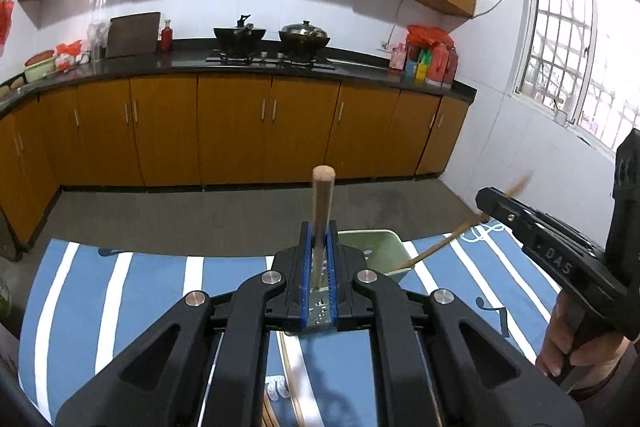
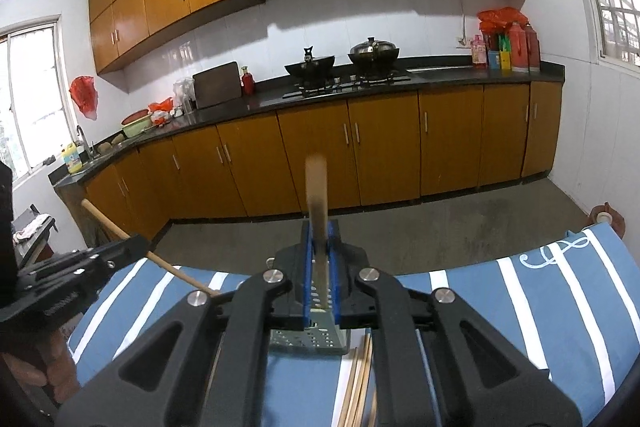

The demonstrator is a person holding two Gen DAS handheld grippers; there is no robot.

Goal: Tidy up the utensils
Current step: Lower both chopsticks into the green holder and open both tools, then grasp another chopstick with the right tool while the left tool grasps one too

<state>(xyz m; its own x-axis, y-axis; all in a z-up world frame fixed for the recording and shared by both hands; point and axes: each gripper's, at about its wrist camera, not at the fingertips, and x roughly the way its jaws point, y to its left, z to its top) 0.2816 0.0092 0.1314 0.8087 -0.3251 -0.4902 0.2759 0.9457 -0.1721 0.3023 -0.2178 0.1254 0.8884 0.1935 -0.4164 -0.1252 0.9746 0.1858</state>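
Each hand-held gripper, left (image 1: pixel 319 251) and right (image 2: pixel 319 247), is clenched on a chopstick (image 1: pixel 321 205) above the holder (image 1: pixel 376 251) at frame centre; a tilted tip could miss its rim.

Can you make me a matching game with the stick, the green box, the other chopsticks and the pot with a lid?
Things:
1. wooden stick
2. green holder
3. loose chopsticks
4. lidded wok

Places:
A. standing on the striped cloth
B. on the stove
C. pinched between the blue pads of the left tongs
D. lying flat on the cloth

Pairs: 1-C, 2-A, 3-D, 4-B
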